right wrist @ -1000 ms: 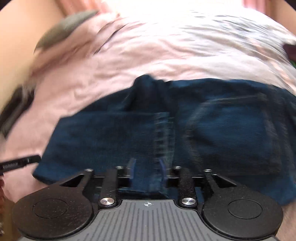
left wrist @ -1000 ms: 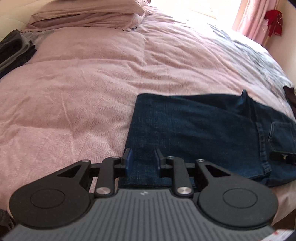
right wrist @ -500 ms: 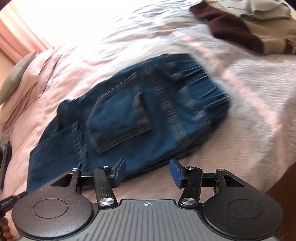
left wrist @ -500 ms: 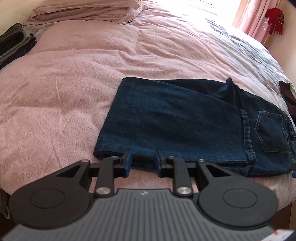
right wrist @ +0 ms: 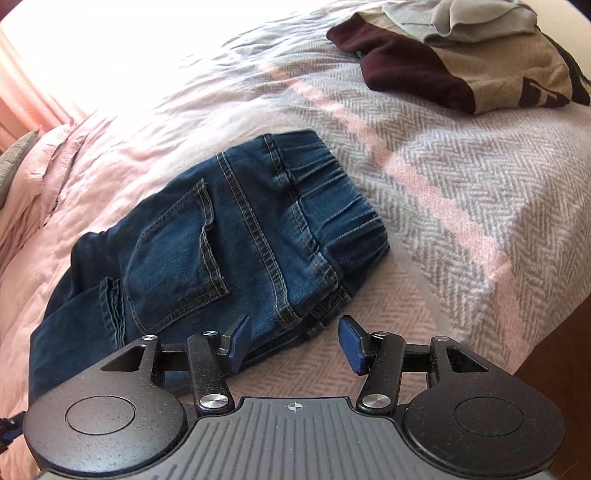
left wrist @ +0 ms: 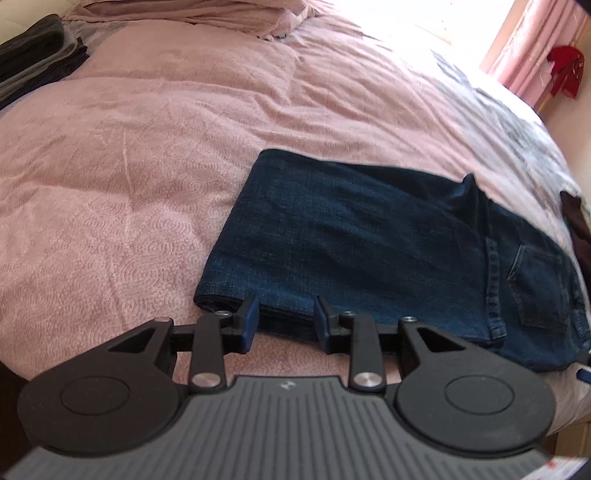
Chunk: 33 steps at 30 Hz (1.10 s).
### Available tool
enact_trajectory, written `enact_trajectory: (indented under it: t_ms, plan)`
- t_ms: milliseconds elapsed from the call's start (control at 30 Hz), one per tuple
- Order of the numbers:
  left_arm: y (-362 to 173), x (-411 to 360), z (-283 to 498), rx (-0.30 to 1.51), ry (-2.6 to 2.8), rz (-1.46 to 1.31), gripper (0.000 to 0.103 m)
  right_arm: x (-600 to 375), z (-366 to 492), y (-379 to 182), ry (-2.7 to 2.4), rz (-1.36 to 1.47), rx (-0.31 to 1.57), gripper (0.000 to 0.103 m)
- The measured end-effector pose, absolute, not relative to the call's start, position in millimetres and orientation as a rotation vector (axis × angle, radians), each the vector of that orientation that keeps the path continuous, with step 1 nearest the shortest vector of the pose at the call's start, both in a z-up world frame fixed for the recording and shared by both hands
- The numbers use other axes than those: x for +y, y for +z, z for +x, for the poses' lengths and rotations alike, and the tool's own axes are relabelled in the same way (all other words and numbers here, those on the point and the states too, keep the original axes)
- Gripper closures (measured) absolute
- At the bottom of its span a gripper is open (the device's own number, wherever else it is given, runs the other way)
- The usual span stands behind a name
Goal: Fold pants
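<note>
Dark blue jeans (left wrist: 369, 236) lie folded on the pink bedspread (left wrist: 129, 166), legs doubled over, hems up near the back pocket. My left gripper (left wrist: 284, 323) is open and empty at the near edge of the folded end, just off the denim. In the right wrist view the same jeans (right wrist: 221, 251) show their elastic waistband and back pocket. My right gripper (right wrist: 293, 343) stands wide open at the near corner of the waistband, its left pad against the denim edge, nothing between the fingers.
Pillows (left wrist: 207, 11) lie at the head of the bed, with a stack of dark folded clothes (left wrist: 33, 55) at the far left. A pile of maroon, tan and grey garments (right wrist: 461, 62) sits on the herringbone blanket (right wrist: 461, 177). Pink curtains (left wrist: 532, 51) hang by the window.
Both grippers have let go of the jeans and drawn back to their near edge. The right gripper swung round to the waistband end and opened wide.
</note>
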<state>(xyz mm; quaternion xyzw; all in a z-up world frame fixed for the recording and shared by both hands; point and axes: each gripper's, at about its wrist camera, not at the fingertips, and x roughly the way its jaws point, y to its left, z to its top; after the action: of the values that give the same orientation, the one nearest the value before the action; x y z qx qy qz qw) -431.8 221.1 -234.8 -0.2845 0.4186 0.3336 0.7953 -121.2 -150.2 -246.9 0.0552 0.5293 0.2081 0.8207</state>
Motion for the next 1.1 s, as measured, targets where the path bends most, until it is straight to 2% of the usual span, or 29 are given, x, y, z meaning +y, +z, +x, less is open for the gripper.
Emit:
enact_trajectory:
  t_ms: [100,267,333,400,567,900,1100]
  plan:
    - [-243,224,-431,0.923,0.713,-0.631,0.076,-148,-121,-245,0.436,0.120,1.148,0.053]
    - [-222,231,-441,0.901,0.673,-0.599,0.075,-148,-118,-237,0.369,0.123,1.138,0.053]
    - [-218,243,-444,0.895,0.671,-0.598,0.072,-145,-118,-233,0.352,0.134,1.136,0.053]
    - [-218,258,-446,0.886,0.682,-0.611,0.064,-140,-119,-232,0.341,0.146,1.140,0.053]
    - [-239,291,-446,0.902,0.651,-0.680,0.058,-129,-121,-234,0.304,0.144,1.144,0.053]
    - [-275,318,-446,0.874,0.522,-0.861,0.058,-131,-117,-243,0.176,0.157,1.143,0.053]
    - [-284,326,-443,0.855,0.463,-0.896,0.054,-120,-125,-249,0.175,0.160,1.160,0.053]
